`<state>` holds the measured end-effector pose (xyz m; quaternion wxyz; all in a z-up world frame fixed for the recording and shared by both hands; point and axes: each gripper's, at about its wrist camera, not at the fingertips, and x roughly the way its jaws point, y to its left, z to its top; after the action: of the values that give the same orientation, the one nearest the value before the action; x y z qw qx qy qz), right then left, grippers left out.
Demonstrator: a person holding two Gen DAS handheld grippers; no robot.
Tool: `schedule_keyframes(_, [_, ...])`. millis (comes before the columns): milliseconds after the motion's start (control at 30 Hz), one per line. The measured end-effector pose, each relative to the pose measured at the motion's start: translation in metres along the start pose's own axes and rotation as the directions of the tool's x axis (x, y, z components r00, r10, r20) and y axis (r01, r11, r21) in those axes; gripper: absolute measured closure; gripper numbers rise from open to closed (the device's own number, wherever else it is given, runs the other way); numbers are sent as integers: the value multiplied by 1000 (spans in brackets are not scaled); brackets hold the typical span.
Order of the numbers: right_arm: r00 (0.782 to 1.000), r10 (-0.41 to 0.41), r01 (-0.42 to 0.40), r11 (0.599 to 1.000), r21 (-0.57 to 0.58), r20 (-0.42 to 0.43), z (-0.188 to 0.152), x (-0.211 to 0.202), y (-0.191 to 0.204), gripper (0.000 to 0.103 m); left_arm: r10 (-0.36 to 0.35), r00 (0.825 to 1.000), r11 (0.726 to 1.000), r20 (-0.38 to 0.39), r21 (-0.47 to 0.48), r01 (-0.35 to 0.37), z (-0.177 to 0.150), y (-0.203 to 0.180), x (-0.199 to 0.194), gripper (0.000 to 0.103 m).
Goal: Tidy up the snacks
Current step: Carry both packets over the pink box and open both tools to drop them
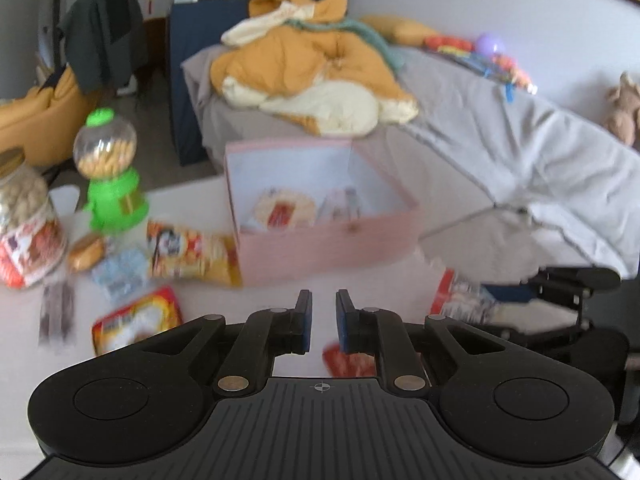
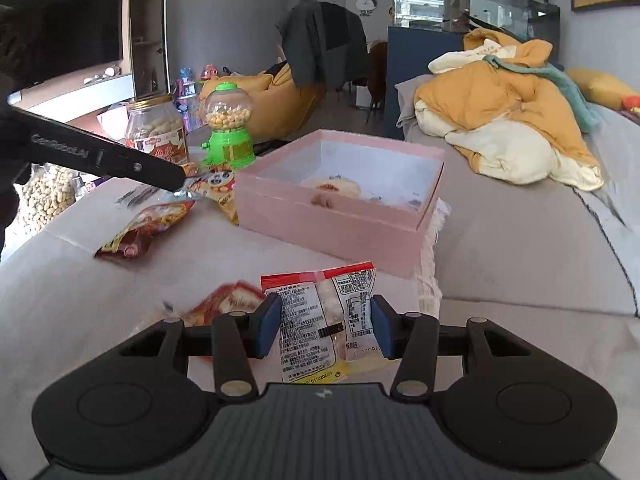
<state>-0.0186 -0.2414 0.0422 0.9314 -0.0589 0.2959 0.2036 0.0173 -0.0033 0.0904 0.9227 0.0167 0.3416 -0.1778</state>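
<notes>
My right gripper (image 2: 325, 328) is shut on a clear snack packet (image 2: 326, 320) with a red top edge and a printed white label, just above the pale table (image 2: 80, 300) in front of the open pink box (image 2: 340, 220). The same packet (image 1: 460, 300) shows at the right of the left wrist view. The box (image 1: 328, 240) holds a few wrapped snacks (image 1: 284, 208). My left gripper (image 1: 324, 316) is shut with nothing seen between its pads. In the right wrist view it (image 2: 180, 180) reaches in from the left over loose packets. A red packet (image 1: 348, 360) lies under it.
Left of the box lie a yellow packet (image 1: 192, 256) and a red-yellow packet (image 1: 136, 320), with a green candy dispenser (image 1: 112, 184) and a gold-lidded jar (image 1: 24, 220) behind them. A grey-covered bed (image 2: 520, 240) with an orange quilt (image 2: 500, 120) borders the table on the right.
</notes>
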Motion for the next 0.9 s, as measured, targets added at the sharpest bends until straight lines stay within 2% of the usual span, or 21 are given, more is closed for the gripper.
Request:
schedule_keyframes(200, [997, 4, 0, 999, 42, -82, -18, 19, -4, 54, -28, 994, 997, -109, -74, 20, -44, -6, -12, 85])
schedule_keyframes(300, [996, -19, 24, 998, 57, -82, -22, 25, 3, 45, -42, 990, 994, -138, -104, 28, -57, -14, -15, 83])
schedule_keyframes(333, [996, -20, 25, 998, 64, -84, -24, 27, 5, 37, -43, 988, 995, -148, -99, 29, -59, -19, -14, 83])
schedule_keyframes(433, [993, -68, 72, 996, 47, -92, -26, 28, 11, 35, -12, 984, 1000, -175, -27, 7, -66, -40, -6, 78])
schedule_keyframes(500, [992, -80, 85, 995, 55, -95, -28, 28, 10, 35, 65, 983, 997, -171, 61, -55, -70, -55, -2, 70])
schedule_keyframes(533, [991, -80, 87, 994, 64, -104, -28, 29, 9, 35, 94, 980, 992, -173, 99, -77, -71, -60, 1, 60])
schedule_keyframes(567, [991, -78, 87, 993, 77, -109, -28, 29, 6, 34, 110, 977, 989, -183, 115, -90, -72, -61, 4, 56])
schedule_keyframes(667, [991, -77, 88, 991, 97, -111, -28, 30, 2, 33, 123, 967, 989, -223, 109, -100, -76, -60, 13, 56])
schedule_keyframes(733, [991, -84, 94, 991, 93, -108, -29, 30, 3, 33, 117, 968, 991, -222, 94, -98, -78, -57, 13, 56])
schedule_keyframes(800, [990, -94, 103, 991, 85, -105, -29, 29, 5, 33, 105, 970, 992, -219, 85, -88, -77, -55, 14, 60])
schedule_keyframes(833, [990, -99, 107, 991, 78, -105, -29, 29, 6, 33, 100, 972, 993, -214, 87, -83, -78, -56, 14, 66])
schedule_keyframes(900, [989, -105, 113, 991, 65, -104, -28, 30, 9, 36, 92, 975, 993, -202, 96, -73, -78, -57, 14, 69])
